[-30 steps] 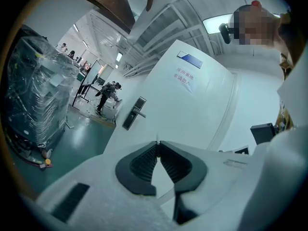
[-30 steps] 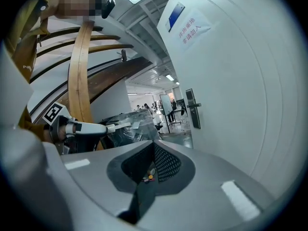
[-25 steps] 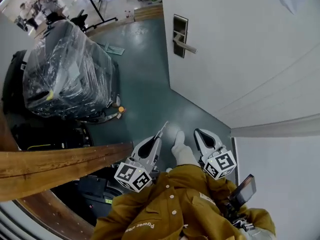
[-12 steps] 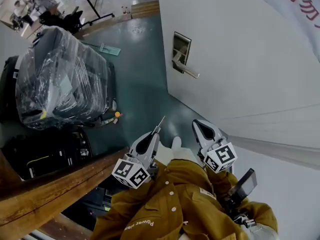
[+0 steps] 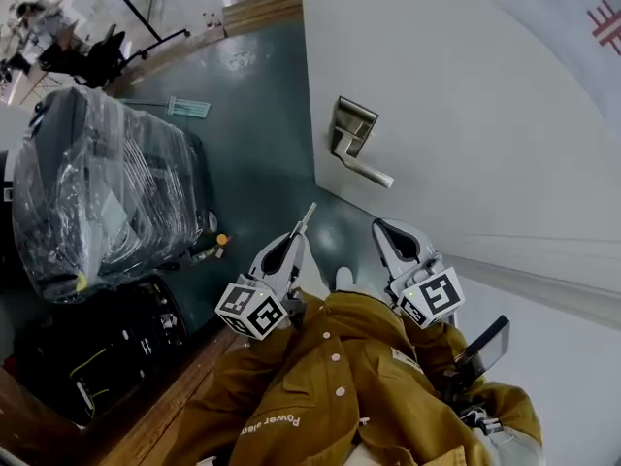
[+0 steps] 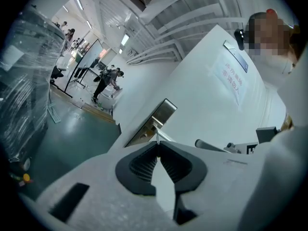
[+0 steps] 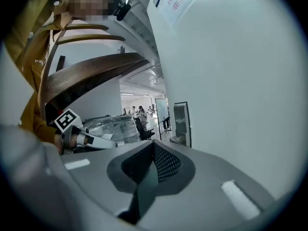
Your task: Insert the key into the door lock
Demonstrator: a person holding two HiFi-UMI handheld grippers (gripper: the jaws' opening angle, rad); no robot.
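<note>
The white door (image 5: 466,115) fills the right of the head view. Its metal lock plate (image 5: 350,130) carries a lever handle (image 5: 374,174). My left gripper (image 5: 297,233) is shut on a thin silver key (image 5: 307,216) that sticks out past the fingertips toward the door, still short of the plate. In the left gripper view the key (image 6: 157,137) lines up just below the lock plate (image 6: 155,121). My right gripper (image 5: 381,227) hovers beside it, closer to the door, shut with nothing in it. The right gripper view shows the lock plate (image 7: 182,121) ahead and the left gripper (image 7: 94,140) at the left.
A plastic-wrapped dark load (image 5: 107,192) stands on the teal floor (image 5: 257,134) to the left, with black cases (image 5: 97,348) below it. A wooden rail (image 5: 170,411) runs at the lower left. People and desks are far back. The holder's mustard jacket (image 5: 340,396) fills the bottom.
Both grippers have moved forward toward the door with the key still gripped. The lock plate and handle now sit much closer to the key tip, and the wooden rail has dropped behind.
</note>
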